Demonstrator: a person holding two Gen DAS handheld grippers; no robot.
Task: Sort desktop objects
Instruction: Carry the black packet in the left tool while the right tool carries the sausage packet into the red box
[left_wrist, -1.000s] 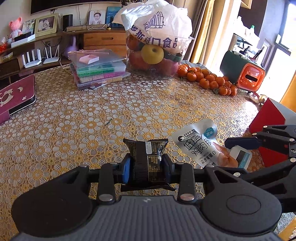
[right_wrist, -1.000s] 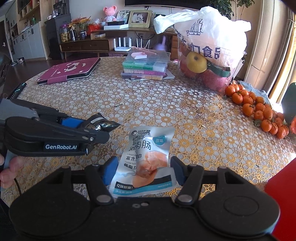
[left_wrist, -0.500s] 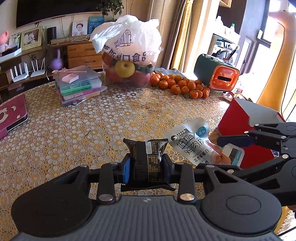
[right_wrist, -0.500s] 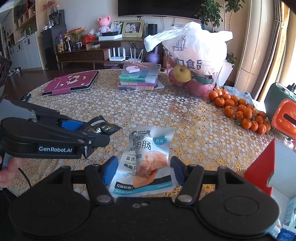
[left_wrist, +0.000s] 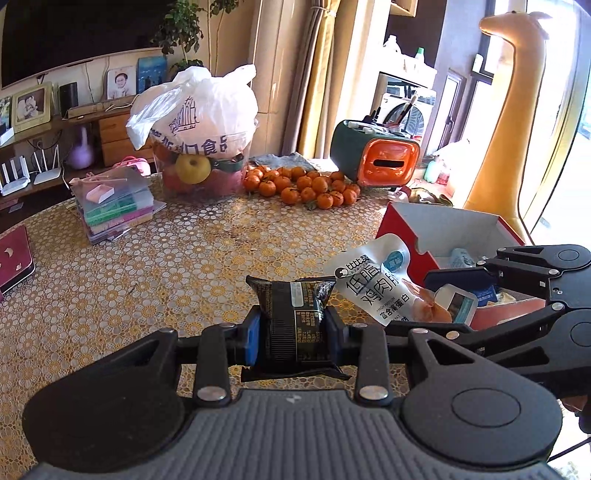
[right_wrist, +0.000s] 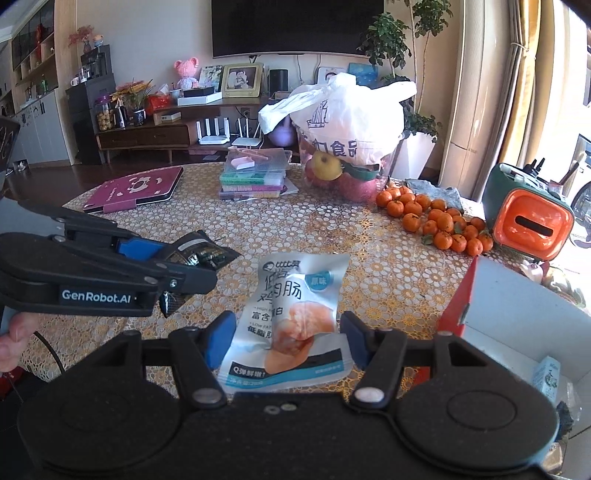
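Both packets ride above the table near the red box (left_wrist: 402, 225) — left gripper (left_wrist: 291, 334) pinches the black snack packet (left_wrist: 291, 314) mid-body, right gripper (right_wrist: 286, 338) spans the white sausage pouch (right_wrist: 295, 314); light, crinkly, likely slippery film.

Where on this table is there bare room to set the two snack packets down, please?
The widest bare patch of tablecloth lies in the middle, bordered by the stacked cases, the maroon tablet case and the tangerines. The far edge is crowded around the fruit bag; the red box fills the right side.
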